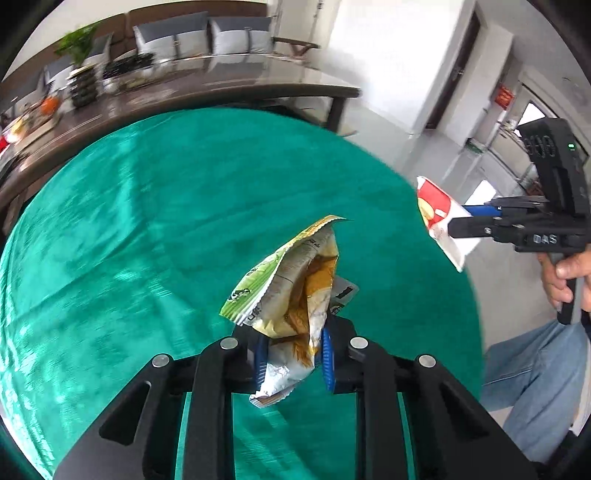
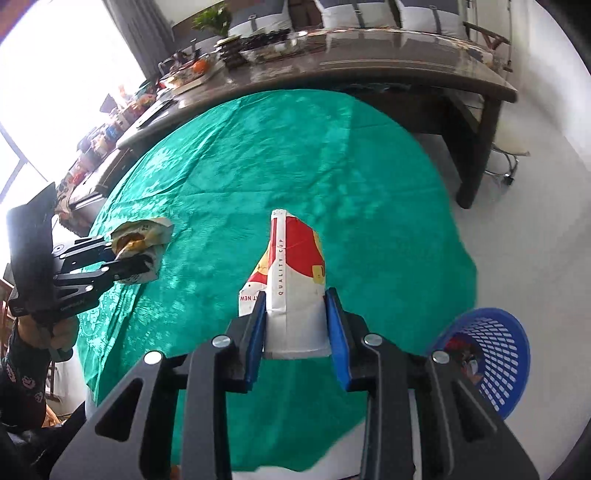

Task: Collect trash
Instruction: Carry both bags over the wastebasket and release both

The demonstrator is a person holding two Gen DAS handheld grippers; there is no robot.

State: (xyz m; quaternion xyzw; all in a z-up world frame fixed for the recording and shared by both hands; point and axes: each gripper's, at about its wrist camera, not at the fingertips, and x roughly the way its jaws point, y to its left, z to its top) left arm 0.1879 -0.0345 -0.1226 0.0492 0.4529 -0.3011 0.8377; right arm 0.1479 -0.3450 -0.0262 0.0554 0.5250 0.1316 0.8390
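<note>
My left gripper is shut on a crumpled green and yellow snack bag and holds it above the green tablecloth. It also shows in the right wrist view, with the snack bag at the left. My right gripper is shut on a flattened red and white paper cup above the cloth. In the left wrist view the right gripper holds the cup off the table's right edge. A blue mesh basket stands on the floor at the right, with some trash in it.
A long dark table stands behind the green one and carries a potted plant, trays and fruit. Cushioned seats line the far wall. The person's leg in jeans is at the right.
</note>
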